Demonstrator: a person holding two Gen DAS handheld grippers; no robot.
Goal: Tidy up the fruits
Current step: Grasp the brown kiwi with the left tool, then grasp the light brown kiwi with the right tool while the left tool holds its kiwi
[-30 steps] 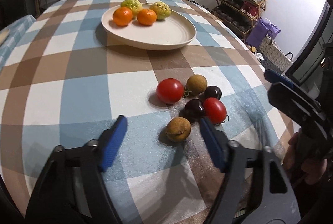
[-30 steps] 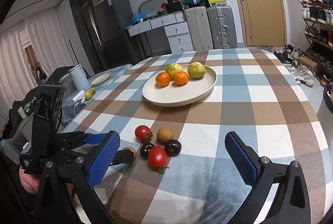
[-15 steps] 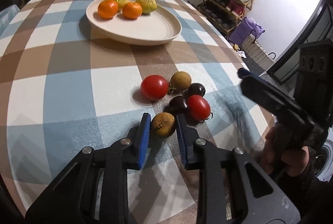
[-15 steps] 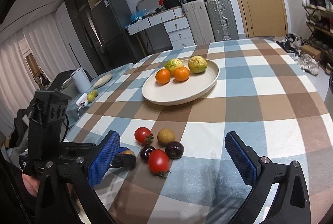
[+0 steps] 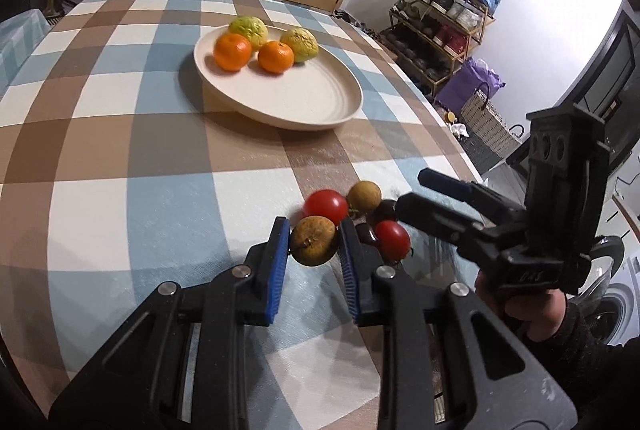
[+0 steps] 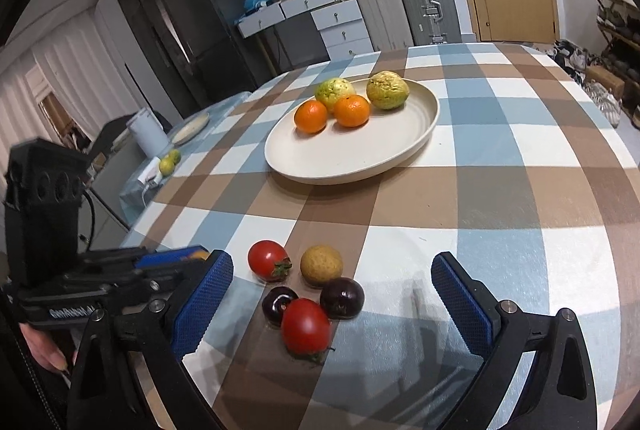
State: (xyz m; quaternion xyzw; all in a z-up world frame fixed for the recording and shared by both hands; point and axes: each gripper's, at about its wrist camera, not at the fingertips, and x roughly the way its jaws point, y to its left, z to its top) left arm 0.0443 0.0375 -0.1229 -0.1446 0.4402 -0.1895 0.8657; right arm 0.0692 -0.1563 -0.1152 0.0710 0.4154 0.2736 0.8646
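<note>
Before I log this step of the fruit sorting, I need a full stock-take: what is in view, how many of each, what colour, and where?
Plate: one, cream, mid-table.
Oranges: two, orange, on the plate.
Yellow-green fruits: two, bumpy, behind the oranges on the plate.
Tomatoes: two, red, in the loose cluster on the cloth.
Dark fruits: two, deep purple, same cluster.
Brown fruits: two; one in the cluster, one clamped in the left gripper.
Tablecloth: one, blue, brown and white check.
Suitcases: two upright, grey, by the door.
Left gripper: shut on the brown fruit.
Right gripper: open, over the cluster.
</note>
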